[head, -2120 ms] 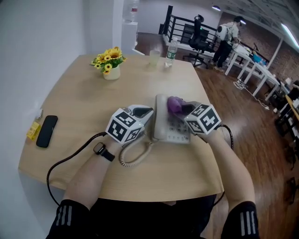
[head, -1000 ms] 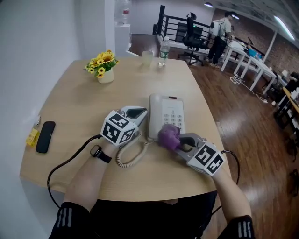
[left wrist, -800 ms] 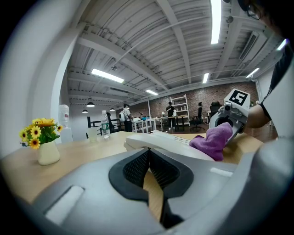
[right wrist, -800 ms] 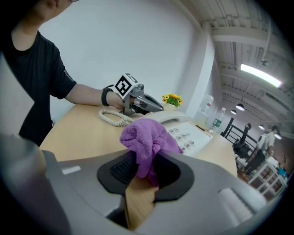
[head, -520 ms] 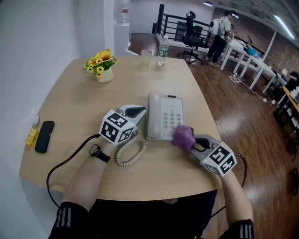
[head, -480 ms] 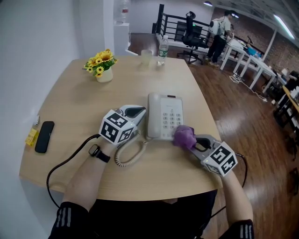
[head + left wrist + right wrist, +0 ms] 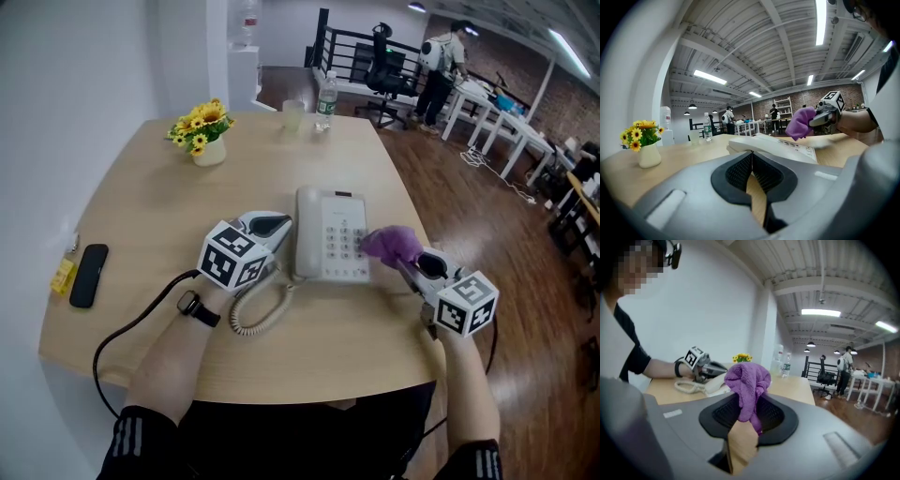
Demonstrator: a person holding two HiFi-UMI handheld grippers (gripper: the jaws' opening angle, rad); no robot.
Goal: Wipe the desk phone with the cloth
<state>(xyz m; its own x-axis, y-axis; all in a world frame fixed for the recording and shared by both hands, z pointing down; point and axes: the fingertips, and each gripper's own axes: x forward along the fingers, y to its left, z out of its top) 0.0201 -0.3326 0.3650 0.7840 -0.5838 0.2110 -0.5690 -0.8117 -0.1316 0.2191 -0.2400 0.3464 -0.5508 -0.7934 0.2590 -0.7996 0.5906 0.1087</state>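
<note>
Cloth (image 7: 392, 242), purple, seemingly soft and floppy, is pinched at its bunched middle by the right gripper (image 7: 405, 261), beside the rigid desk phone (image 7: 328, 246); left gripper (image 7: 272, 225) jaws meet, empty.

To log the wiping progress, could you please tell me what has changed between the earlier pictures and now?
The right gripper, shut on the purple cloth, swept down the desk phone's keypad, then round its near right corner to its right edge. The left gripper stayed shut at the phone's left side.
</note>
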